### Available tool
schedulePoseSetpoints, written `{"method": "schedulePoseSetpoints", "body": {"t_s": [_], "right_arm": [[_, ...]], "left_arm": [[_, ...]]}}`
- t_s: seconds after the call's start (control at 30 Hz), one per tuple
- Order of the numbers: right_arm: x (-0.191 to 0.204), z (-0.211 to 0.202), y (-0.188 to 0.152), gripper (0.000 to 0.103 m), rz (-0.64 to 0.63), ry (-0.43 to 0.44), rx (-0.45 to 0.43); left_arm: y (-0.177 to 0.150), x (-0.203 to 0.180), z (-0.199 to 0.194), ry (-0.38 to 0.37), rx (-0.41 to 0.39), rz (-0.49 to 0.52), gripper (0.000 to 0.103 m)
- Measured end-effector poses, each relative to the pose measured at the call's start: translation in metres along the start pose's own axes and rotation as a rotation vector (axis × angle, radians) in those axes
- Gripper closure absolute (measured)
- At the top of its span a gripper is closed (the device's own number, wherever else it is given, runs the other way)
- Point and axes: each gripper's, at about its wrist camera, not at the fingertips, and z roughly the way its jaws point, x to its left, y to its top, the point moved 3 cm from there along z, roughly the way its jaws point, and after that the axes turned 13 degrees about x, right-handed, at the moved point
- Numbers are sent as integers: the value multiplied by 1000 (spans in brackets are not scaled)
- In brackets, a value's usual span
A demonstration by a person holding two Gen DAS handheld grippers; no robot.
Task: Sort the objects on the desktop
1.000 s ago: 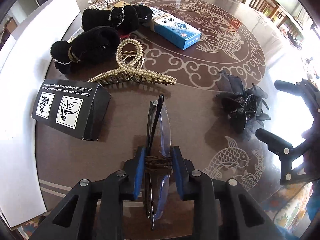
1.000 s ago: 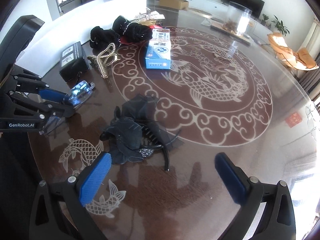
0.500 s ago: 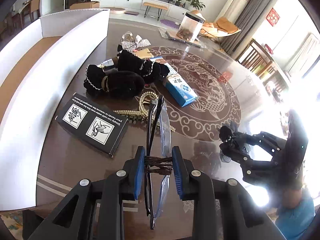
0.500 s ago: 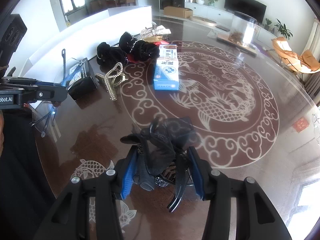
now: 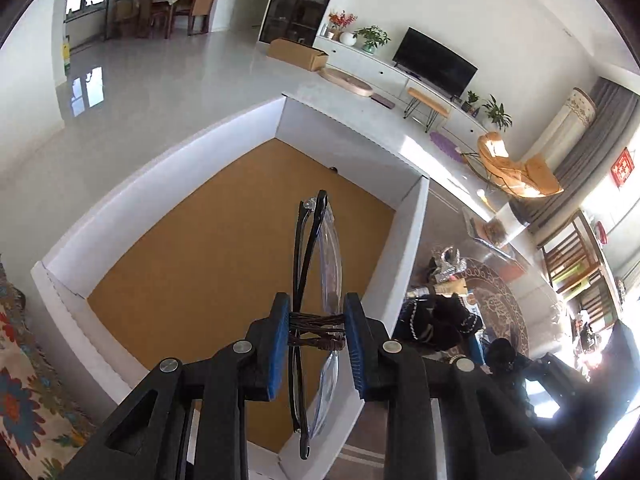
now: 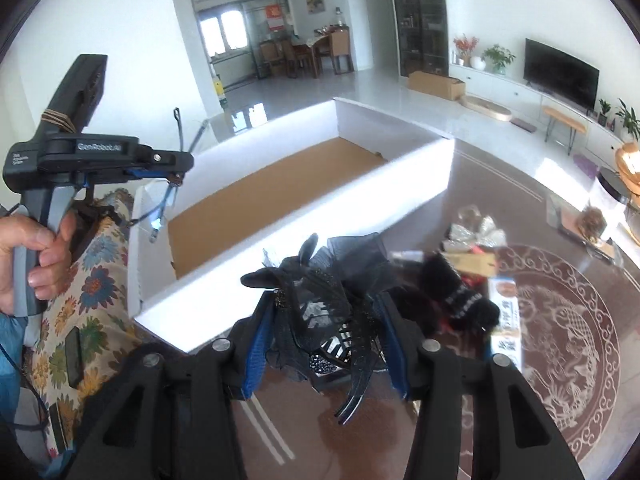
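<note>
1. One container is in view: a large white cardboard box with a brown floor, open at the top, standing at the edge of the round brown glass-topped table with pale carp and scroll patterns. Nothing lies on the part of its floor that shows, except a small dark speck by the far wall, too small to identify.
2. The left gripper hangs above the box interior. Its blue pads are narrow, clamped on one folded pair of black-framed glasses with clear lenses, gripped where a brown band is wound around them. The glasses are in the air over the brown floor, not resting on it.
3. From the right wrist view, a person's hand holds this gripper's handle, to the left of the box.
4. The right gripper has its blue pads pressed against one black hair claw trimmed with black mesh ruffles and small dark beads. It is held above the table, just outside the box's near white wall.
5. Left on the table, beyond the box's long wall: one blue-and-white rectangular carton, a cluster of black fuzzy hair accessories whose number cannot be counted, and one silver bow.
</note>
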Motion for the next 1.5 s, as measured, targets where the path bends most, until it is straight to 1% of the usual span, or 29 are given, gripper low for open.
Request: {"method": "schedulePoseSetpoints", "body": {"t_s": [0.1,0.17,0.23,0.3,0.33,0.37,0.4,0.43,0.5,0.57,0.63,0.7,0.77,0.8,0.83,0.87,0.9,0.93,0.97,1.0,1.07,1.13,1.17,1.23,1.27,1.37,1.5], "right_arm": [[51,25,53,53,-81,51,-3],[78,50,80,53,-126,60,28],[96,80,97,53,-153,57,78],[105,109,105,51,-154,58,135],[108,122,107,37,-148,60,170],[108,131,108,19,-139,57,190],[108,136,108,16,-130,53,191],[108,136,108,16,-122,55,177],[104,129,106,16,-99,67,140],[96,115,98,16,-74,60,95],[84,92,81,16,-62,45,28],[65,62,58,15,-40,18,-47],[40,34,28,7,9,-26,-110],[25,22,9,5,43,-59,-134],[9,10,-12,4,81,-98,-150],[-8,1,-32,4,120,-140,-155],[-26,-8,-53,4,165,-188,-152],[-46,-16,-75,4,215,-235,-144],[-65,-24,-96,4,266,-270,-130],[-81,-30,-117,4,316,-298,-113],[-110,-40,-152,4,396,-350,-84],[-129,-46,-180,4,447,-394,-60],[-135,-46,-192,4,471,-399,-47],[-146,-41,-210,4,511,-385,-25],[-144,-39,-217,4,524,-377,-14],[-145,-24,-229,4,544,-351,16],[-147,-9,-234,4,563,-351,32]], "left_arm": [[5,35,17,64,38,-48,76],[2,50,29,92,65,-56,76],[-5,61,39,103,81,-50,75],[-9,70,48,140,96,-62,73],[-11,75,53,161,111,-71,69],[-12,79,56,173,124,-76,64],[-14,83,58,182,130,-80,52],[-16,86,57,187,120,-81,48],[-20,89,47,196,70,-79,48],[-26,84,30,194,7,-85,48],[-34,66,10,151,-61,-65,48],[-42,36,-5,84,-106,-9,48],[-55,-5,-15,-11,-122,64,47],[-64,-27,-18,-69,-117,108,41],[-76,-51,-19,-131,-108,155,27],[-88,-75,-17,-185,-94,199,19],[-100,-99,-14,-233,-78,245,8],[-112,-122,-8,-271,-49,293,6],[-122,-145,0,-297,-5,341,6],[-133,-164,12,-308,45,379,6],[-150,-194,40,-289,126,434,6],[-166,-209,68,-214,189,463,6],[-174,-213,79,-186,222,466,6],[-185,-219,99,-171,273,463,6],[-187,-220,106,-161,283,461,6],[-190,-220,120,-79,289,448,6],[-186,-207,126,-55,284,394,6]]}}
